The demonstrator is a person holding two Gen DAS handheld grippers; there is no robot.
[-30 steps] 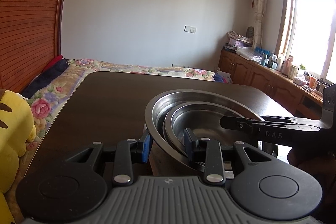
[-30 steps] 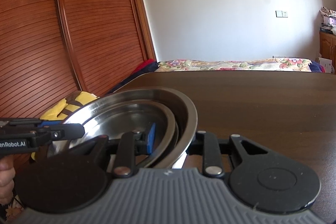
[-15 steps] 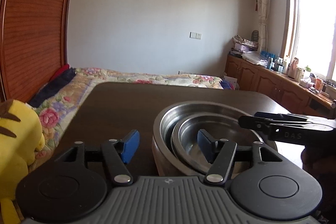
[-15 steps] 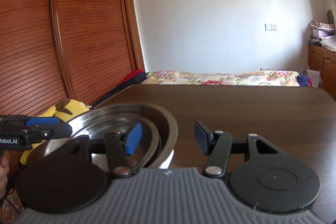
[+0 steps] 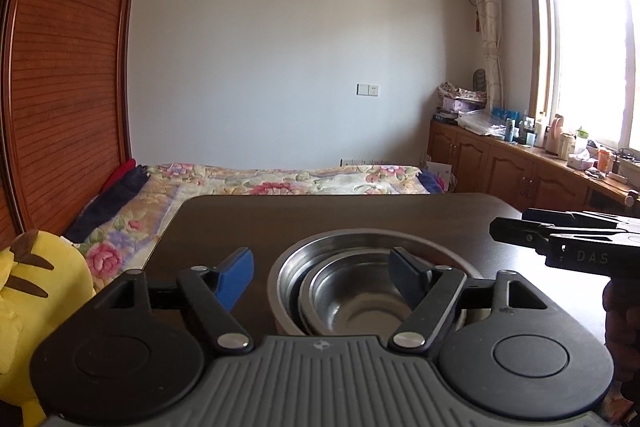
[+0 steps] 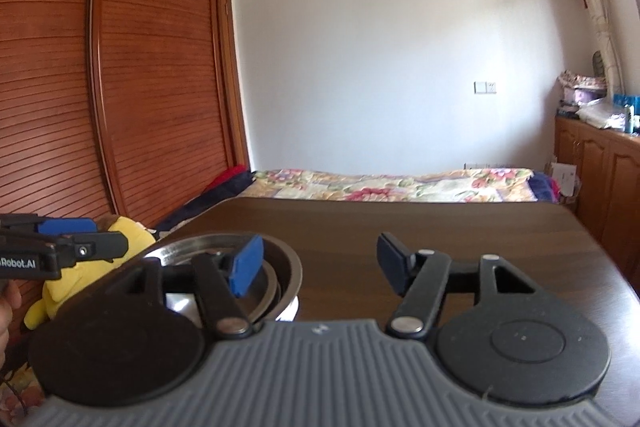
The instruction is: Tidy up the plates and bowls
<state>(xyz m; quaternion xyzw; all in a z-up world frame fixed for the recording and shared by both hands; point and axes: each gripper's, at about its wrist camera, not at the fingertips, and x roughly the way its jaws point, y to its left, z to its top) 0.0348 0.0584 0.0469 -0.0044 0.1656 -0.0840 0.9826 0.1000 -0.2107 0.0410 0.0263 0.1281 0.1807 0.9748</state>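
A stack of nested steel bowls [image 5: 360,291] rests on the dark wooden table [image 5: 320,215]. My left gripper [image 5: 322,279] hovers open just above and behind the stack, its right pad over the bowls and its left pad beside them, touching nothing. My right gripper [image 6: 320,265] is also open with nothing between its fingers, and the steel bowls [image 6: 290,279] lie under its left pad. Each gripper shows in the other's view: the right gripper [image 5: 510,225] to the right of the stack, the left gripper [image 6: 112,235] to its left.
A yellow plush toy [image 5: 28,291] sits off the table's left edge. Beyond the far edge lies a bed with a floral cover [image 5: 288,181]. A slatted wooden wardrobe [image 6: 120,87] stands at the left, low cabinets [image 5: 500,167] at the right. A hand [image 5: 620,315] holds the right gripper.
Both grippers were shut on the outer bowl's rim. They have opened, let go and drawn back and up. The bowl stack now sits level on the table.
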